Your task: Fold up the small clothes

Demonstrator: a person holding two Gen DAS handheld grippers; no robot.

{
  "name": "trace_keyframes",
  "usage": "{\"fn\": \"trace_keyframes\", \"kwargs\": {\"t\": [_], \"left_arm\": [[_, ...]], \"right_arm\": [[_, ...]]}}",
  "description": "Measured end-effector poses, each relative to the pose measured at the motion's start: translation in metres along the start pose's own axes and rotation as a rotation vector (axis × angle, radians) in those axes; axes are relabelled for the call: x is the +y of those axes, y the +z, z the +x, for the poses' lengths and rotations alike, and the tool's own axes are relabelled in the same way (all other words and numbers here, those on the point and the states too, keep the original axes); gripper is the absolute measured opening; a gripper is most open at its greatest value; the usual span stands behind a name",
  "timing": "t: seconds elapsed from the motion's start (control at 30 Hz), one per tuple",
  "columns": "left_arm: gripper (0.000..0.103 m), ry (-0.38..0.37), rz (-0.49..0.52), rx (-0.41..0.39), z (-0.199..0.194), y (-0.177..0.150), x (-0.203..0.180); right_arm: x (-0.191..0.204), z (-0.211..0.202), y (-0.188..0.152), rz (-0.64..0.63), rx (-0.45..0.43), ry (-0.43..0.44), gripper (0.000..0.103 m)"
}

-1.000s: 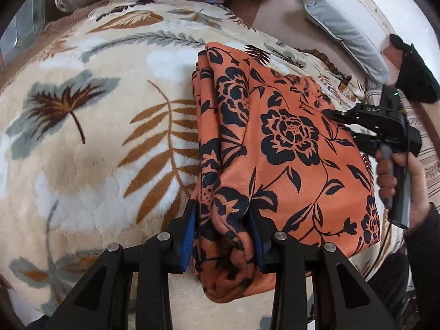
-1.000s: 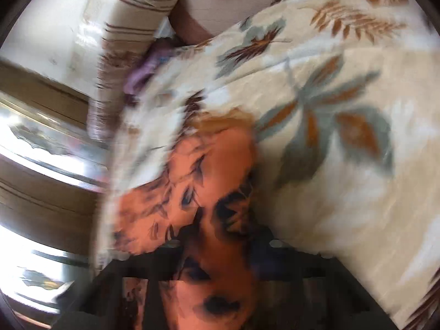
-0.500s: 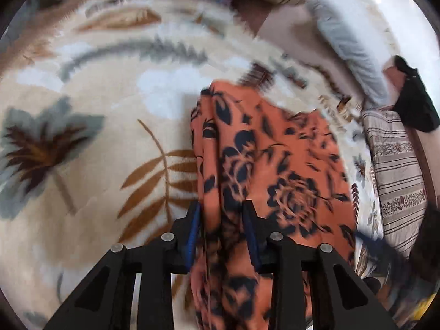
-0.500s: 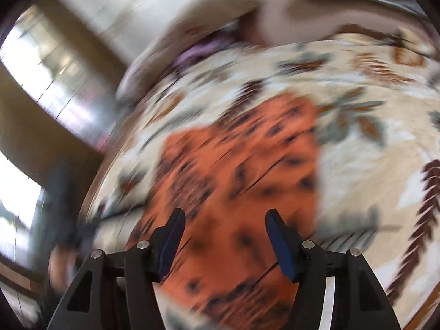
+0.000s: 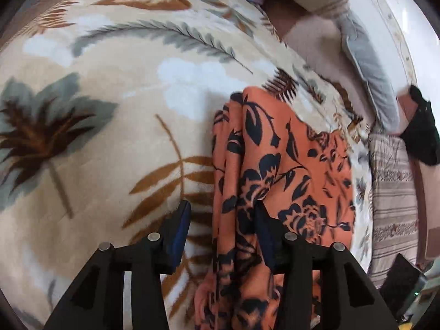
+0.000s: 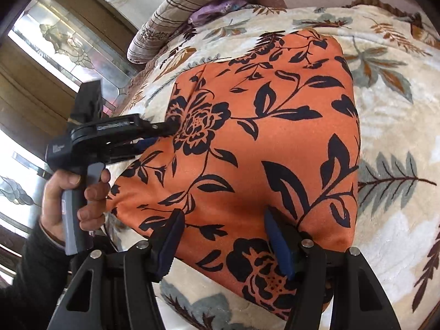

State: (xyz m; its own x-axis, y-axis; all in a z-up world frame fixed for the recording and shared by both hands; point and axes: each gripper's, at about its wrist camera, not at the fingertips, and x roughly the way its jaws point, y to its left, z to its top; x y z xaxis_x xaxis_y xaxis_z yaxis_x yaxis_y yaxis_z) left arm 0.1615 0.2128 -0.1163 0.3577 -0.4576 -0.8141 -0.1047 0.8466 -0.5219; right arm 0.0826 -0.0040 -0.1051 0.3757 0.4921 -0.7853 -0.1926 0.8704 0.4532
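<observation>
An orange cloth with black flowers [image 5: 299, 170] lies folded on the leaf-patterned blanket [image 5: 110, 126]. It also fills the middle of the right wrist view [image 6: 261, 143]. My left gripper [image 5: 222, 231] is open, its jaws astride the cloth's bunched left edge without pinching it. It also shows in the right wrist view [image 6: 162, 134], its tips at the cloth's left side. My right gripper [image 6: 222, 239] is open over the cloth's near edge, holding nothing.
A striped pillow [image 6: 165, 27] and a purple cloth [image 6: 217, 5] lie at the far end of the bed. A grey pillow [image 5: 368, 71], a striped cushion [image 5: 393, 195] and a black item [image 5: 420, 134] lie to the right. A window [image 6: 55, 49] stands beyond the bed's edge.
Both grippers have let go of the cloth and opened. The cloth now lies flat on the blanket. The right gripper has swung round to the cloth's near edge.
</observation>
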Motion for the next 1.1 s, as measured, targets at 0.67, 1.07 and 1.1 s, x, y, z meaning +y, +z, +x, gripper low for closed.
{"fn": "trace_keyframes", "kwargs": {"t": [0.67, 1.07, 1.1], "left_arm": [[0.077, -0.052, 0.181, -0.127, -0.065, -0.061, -0.016], [0.077, 0.126, 0.212, -0.069, -0.007, -0.045, -0.036], [0.077, 0.172, 0.237, -0.073, -0.003, -0.047, -0.04]], "right_arm": [[-0.051, -0.049, 0.019, 0.176, -0.167, 0.083, 0.073], [-0.108, 0.003, 0.046, 0.334, -0.078, 0.144, 0.073], [-0.106, 0.006, 0.045, 0.327, -0.07, 0.148, 0.073]]}}
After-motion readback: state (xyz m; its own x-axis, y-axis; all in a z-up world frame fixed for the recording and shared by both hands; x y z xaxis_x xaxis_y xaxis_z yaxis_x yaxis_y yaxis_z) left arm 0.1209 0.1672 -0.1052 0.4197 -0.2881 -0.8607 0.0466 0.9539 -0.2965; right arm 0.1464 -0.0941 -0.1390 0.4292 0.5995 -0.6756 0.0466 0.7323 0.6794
